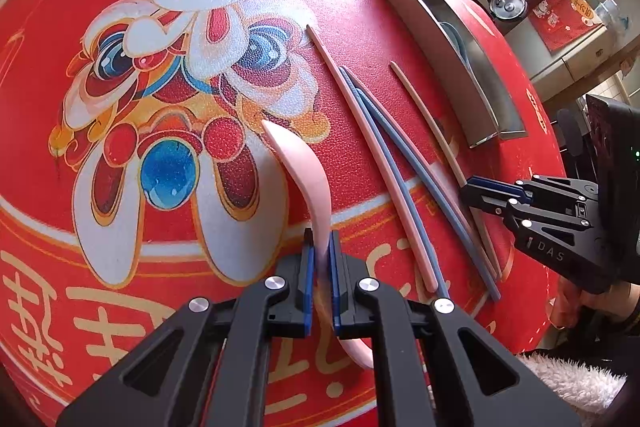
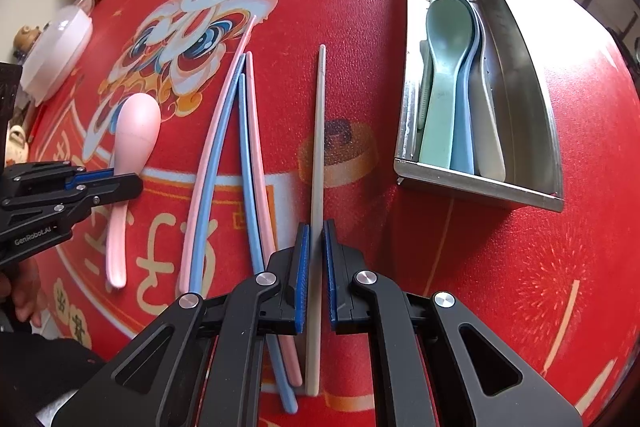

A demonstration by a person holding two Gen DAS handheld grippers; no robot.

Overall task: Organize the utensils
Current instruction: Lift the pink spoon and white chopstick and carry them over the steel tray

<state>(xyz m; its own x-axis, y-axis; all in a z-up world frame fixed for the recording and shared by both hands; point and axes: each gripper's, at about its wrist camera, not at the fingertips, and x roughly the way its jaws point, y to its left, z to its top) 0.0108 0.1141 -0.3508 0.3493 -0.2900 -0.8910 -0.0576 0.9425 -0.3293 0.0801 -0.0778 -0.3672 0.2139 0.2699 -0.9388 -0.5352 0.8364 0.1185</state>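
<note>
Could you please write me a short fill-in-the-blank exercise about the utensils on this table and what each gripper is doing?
1. The left gripper is shut on the handle of the ____ spoon.
2. The right gripper is shut on a single ____ chopstick.
3. The spoons already put away lie in the ____ tray.
4. Between spoon and beige chopstick lie two pink and two ____ chopsticks.

Missing words: pink; beige; metal; blue
</note>
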